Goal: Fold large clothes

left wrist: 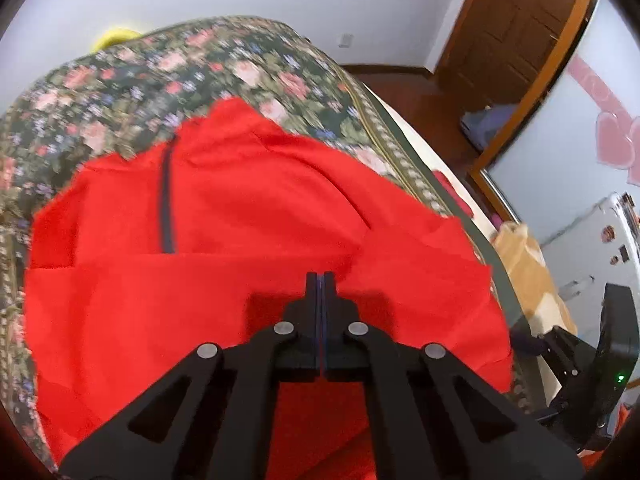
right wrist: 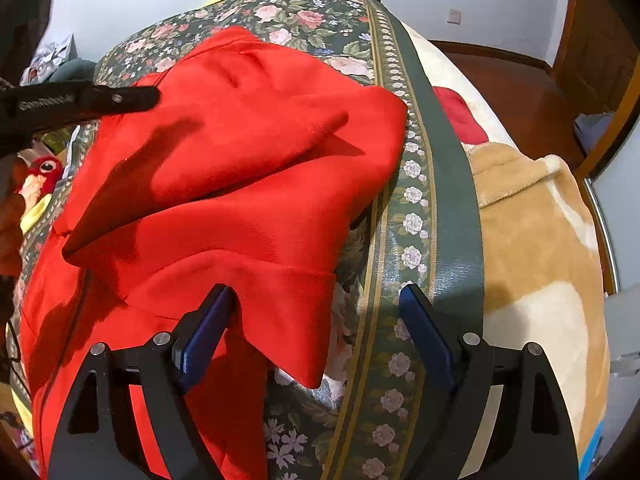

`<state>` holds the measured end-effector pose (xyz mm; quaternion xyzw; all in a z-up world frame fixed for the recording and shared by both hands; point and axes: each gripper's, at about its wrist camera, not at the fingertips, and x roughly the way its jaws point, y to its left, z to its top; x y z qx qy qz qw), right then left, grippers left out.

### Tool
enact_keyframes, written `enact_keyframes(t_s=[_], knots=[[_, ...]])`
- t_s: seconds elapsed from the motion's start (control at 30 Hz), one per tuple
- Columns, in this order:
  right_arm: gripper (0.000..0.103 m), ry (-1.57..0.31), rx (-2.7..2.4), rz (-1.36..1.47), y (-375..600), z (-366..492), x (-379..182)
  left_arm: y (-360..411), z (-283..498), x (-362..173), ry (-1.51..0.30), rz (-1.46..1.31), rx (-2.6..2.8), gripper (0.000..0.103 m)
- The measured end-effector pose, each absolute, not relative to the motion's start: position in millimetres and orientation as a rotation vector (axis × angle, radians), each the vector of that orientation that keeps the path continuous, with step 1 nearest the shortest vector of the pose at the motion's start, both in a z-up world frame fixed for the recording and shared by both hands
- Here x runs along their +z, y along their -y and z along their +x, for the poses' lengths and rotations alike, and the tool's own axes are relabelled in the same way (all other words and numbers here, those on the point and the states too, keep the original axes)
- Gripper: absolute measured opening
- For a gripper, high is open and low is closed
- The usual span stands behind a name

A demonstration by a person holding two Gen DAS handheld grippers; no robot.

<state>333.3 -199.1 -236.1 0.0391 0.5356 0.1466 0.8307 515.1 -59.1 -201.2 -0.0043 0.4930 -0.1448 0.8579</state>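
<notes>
A large red garment with a dark zip lies spread on the floral bedspread. My left gripper is shut and low over the cloth near its middle fold. No fabric shows between its pads. In the right wrist view the red garment is bunched in folds, and the left gripper reaches in from the left at its far edge. My right gripper is open wide. A hanging corner of the garment lies between its fingers, with the left finger against the cloth.
The bedspread's green flowered border runs down the bed's right side. Beyond it lies a tan plush blanket. A red plush toy sits at the left edge. A wooden door and dark floor are at the far right.
</notes>
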Motion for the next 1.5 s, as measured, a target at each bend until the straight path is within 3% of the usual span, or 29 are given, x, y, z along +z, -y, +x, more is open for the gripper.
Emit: enact_keyframes(t_s=[0.17, 0.2, 0.27, 0.33, 0.37, 0.6, 0.8, 0.87, 0.9, 0.93, 0.97, 1.2, 1.5], knots=[[0.087, -1.136, 0.305, 0.099, 198, 336, -238, 38, 518, -183, -1.007, -0.079, -0.270, 0.000], [0.088, -1.136, 0.304, 0.098, 196, 337, -239, 34, 520, -182, -1.017, -0.110, -0.275, 0.004], [0.090, -1.133, 0.302, 0.098, 195, 337, -239, 29, 525, -186, -1.051, -0.169, -0.301, 0.020], [0.091, -1.128, 0.301, 0.101, 194, 336, -240, 28, 529, -193, -1.082, -0.207, -0.310, 0.053], [0.091, -1.126, 0.302, 0.101, 195, 335, -241, 30, 532, -197, -1.090, -0.222, -0.309, 0.057], [0.092, -1.118, 0.319, 0.132, 200, 337, -244, 61, 555, -237, -1.229, -0.277, -0.407, 0.057], [0.096, -1.110, 0.337, 0.152, 201, 338, -247, 85, 564, -240, -1.208, -0.240, -0.468, 0.056], [0.097, -1.105, 0.339, 0.144, 199, 338, -248, 95, 564, -241, -1.219, -0.228, -0.518, 0.035], [0.097, -1.103, 0.338, 0.142, 199, 338, -249, 101, 563, -242, -1.232, -0.205, -0.530, 0.030], [0.097, -1.103, 0.337, 0.141, 198, 338, -249, 107, 561, -243, -1.235, -0.168, -0.519, 0.013], [0.097, -1.103, 0.337, 0.140, 198, 338, -249, 108, 559, -243, -1.228, -0.134, -0.501, 0.007], [0.097, -1.120, 0.334, 0.157, 200, 340, -248, 88, 534, -204, -1.047, -0.045, -0.371, 0.003], [0.096, -1.164, 0.268, 0.408, 224, 351, -221, -39, 504, -117, -0.801, -0.008, -0.088, 0.003]])
